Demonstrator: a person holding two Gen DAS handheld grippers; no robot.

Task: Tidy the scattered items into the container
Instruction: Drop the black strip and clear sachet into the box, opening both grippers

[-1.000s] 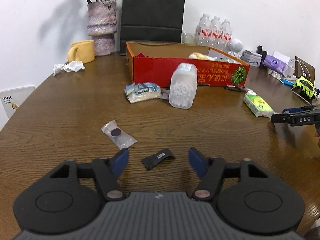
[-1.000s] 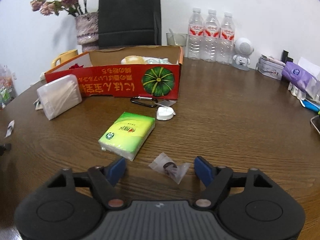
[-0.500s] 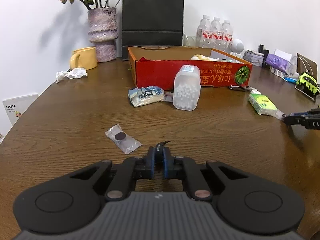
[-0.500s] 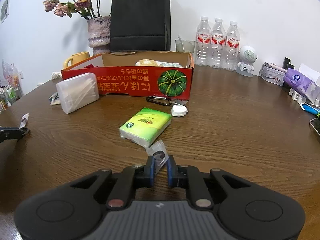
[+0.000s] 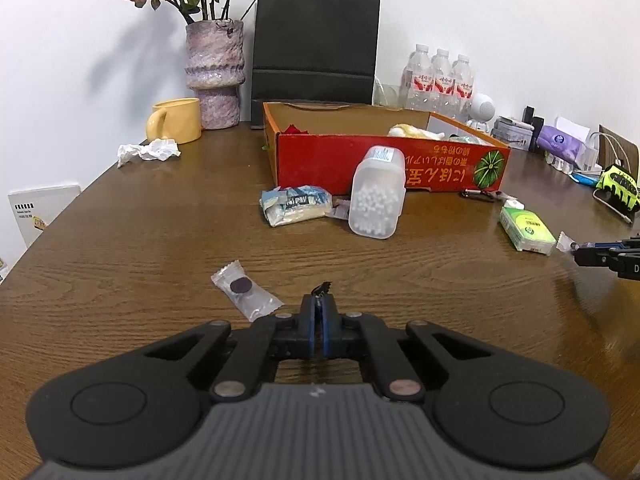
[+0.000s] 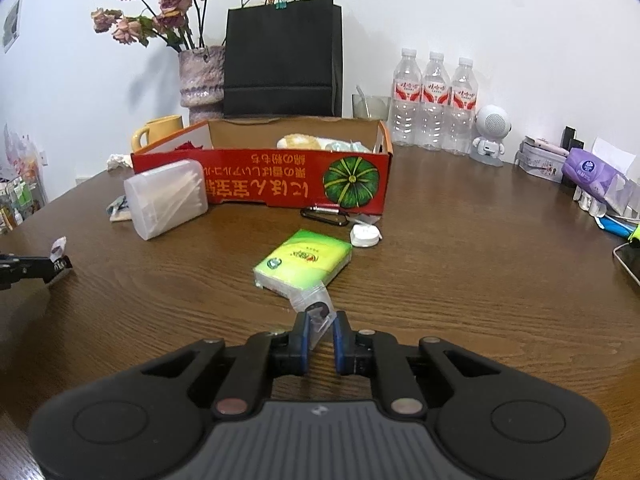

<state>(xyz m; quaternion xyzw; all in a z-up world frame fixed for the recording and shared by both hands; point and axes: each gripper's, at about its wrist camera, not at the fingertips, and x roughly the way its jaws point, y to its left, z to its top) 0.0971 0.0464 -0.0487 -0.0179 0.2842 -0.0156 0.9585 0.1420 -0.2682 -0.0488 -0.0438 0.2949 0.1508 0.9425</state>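
Both claws are clamped on small packets above the wooden worktop (image 5: 120, 264). The left claw (image 5: 319, 326) has its blue pads pressed together on a black sachet (image 5: 321, 289), whose frayed tip pokes out just ahead of the pads. Just beside it on the left lies a clear wrapper with a dark disc (image 5: 245, 294). The right claw (image 6: 320, 334) grips a clear packet holding a dark piece (image 6: 314, 305), its pads a little apart with the plastic between them; the packet's top overlaps the near edge of the green tissue pack (image 6: 303, 262). Farther back stands the red cardboard box (image 6: 280, 184), open on top, with a few things already inside. A clear tub of cotton swabs (image 5: 376, 196) and a blue-and-white packet (image 5: 295, 204) lie near its front wall, while a carabiner (image 6: 325, 216) and a white round case (image 6: 364, 235) sit near its right corner.
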